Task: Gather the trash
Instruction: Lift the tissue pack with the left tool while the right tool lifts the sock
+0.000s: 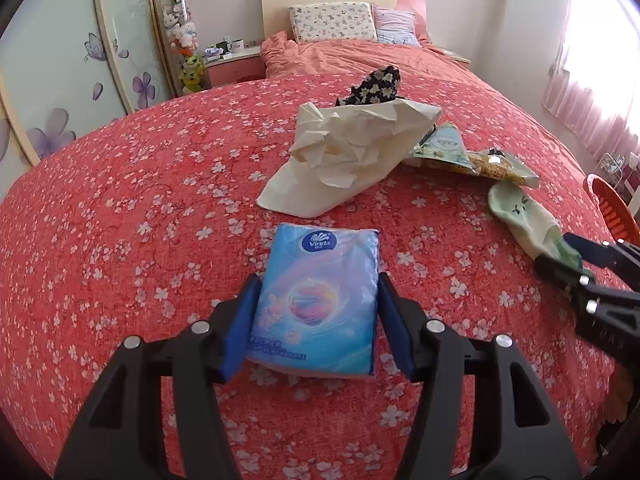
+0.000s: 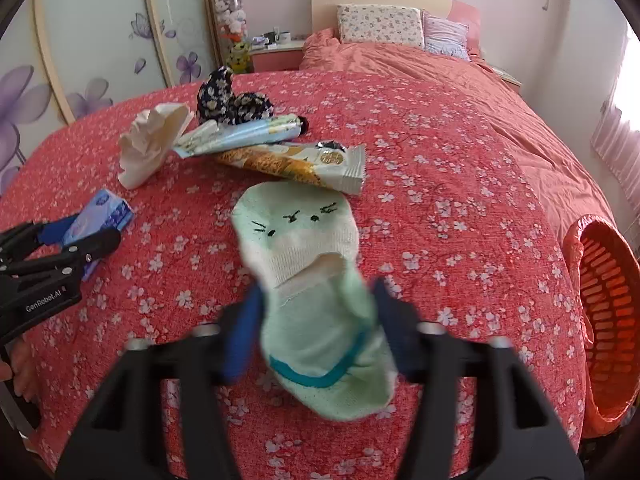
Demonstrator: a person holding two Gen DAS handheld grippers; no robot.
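Note:
A blue tissue pack lies on the red flowered bedspread, and my left gripper is shut on it, one blue pad against each long side. To its right, my right gripper is shut on the heel end of a pale green sock with a stitched face. The sock's toe points away from me, and this view is blurred. Further back lie crumpled cream paper, a yellow snack wrapper and a light blue wrapper. In the other views I see the right gripper and the left gripper.
A dark floral cloth sits behind the wrappers. An orange slatted basket stands off the bed's right edge. Pillows and a folded quilt lie at the headboard. A wardrobe and a nightstand are on the left.

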